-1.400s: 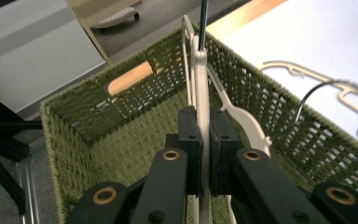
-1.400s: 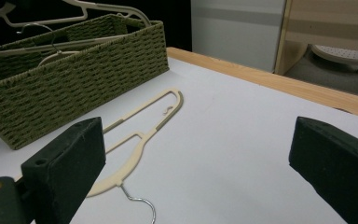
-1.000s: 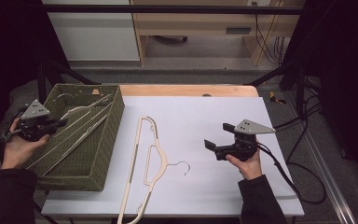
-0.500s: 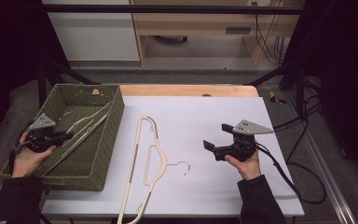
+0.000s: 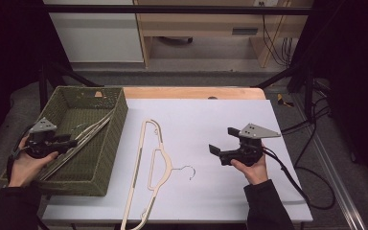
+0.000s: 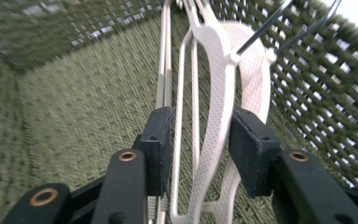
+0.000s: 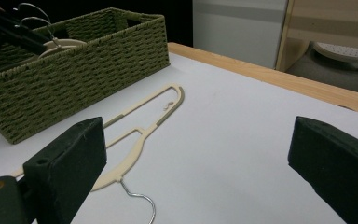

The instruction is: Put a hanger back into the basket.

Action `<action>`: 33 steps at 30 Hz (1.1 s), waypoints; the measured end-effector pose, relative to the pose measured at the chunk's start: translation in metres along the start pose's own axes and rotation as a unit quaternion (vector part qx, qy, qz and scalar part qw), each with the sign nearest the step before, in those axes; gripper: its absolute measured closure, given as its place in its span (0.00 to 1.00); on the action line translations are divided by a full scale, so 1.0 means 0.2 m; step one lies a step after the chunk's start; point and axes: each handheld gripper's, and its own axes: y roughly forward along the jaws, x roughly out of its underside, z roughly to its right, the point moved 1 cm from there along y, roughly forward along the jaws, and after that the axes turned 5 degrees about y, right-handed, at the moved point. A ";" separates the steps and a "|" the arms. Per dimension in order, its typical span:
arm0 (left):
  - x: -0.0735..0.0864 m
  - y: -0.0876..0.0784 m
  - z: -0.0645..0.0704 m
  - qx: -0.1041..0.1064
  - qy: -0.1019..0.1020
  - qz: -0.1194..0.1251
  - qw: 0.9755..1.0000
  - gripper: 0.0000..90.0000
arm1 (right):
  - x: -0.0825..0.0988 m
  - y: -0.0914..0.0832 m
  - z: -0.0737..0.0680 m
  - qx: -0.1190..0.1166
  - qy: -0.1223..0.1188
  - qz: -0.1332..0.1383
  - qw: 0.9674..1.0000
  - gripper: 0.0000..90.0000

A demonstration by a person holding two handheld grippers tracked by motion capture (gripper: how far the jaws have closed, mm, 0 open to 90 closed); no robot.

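Moved: our left gripper (image 5: 69,142) has sunk into the basket (image 5: 106,158) with its hangers (image 6: 214,107), and its jaws have just been opening.
Left jaws: parted, pads off the hangers lying between them.
Hangers: inside the basket, along its right wall.
Right gripper (image 5: 223,145): spread wide, holding nothing, above the table (image 5: 230,115).
Loose hanger (image 5: 146,170): flat on the table, just beside the basket.

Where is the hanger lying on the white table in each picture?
High view: the cream hanger lies on the white table, center-left, just right of the green basket.
Left claw view: it is not in this picture; other hangers lie in the basket here.
Right claw view: it lies left of center, hook toward the bottom.
Shared landmark: the green basket.
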 end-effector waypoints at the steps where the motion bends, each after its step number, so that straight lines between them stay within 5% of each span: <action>1: -0.01 -0.02 0.00 -0.001 -0.005 0.010 1.000 0.62 | 0.00 0.00 0.00 -0.001 0.000 0.000 1.000 0.05; 6: -0.05 -0.15 0.03 -0.013 -0.021 0.062 0.998 0.52 | 0.00 0.00 -0.01 -0.004 -0.001 0.000 1.000 0.05; 9: -0.08 -0.22 0.06 -0.009 -0.034 0.113 0.993 0.46 | 0.00 0.00 -0.01 -0.006 -0.005 0.000 1.000 0.05; 12: -0.10 -0.26 0.11 -0.017 -0.037 0.138 0.990 0.37 | 0.01 0.00 -0.01 -0.007 -0.011 0.004 1.000 0.05; 17: -0.15 -0.31 0.23 -0.019 -0.039 0.193 0.980 0.21 | 0.01 0.01 -0.02 -0.011 -0.010 0.006 1.000 0.05; 20: -0.19 -0.31 0.31 -0.013 -0.034 0.201 0.979 0.12 | 0.01 0.01 -0.02 -0.018 -0.007 0.003 1.000 0.04; 33: -0.28 -0.22 0.73 0.045 -0.003 0.223 0.974 0.07 | 0.04 0.06 -0.04 -0.049 0.006 -0.003 0.999 0.07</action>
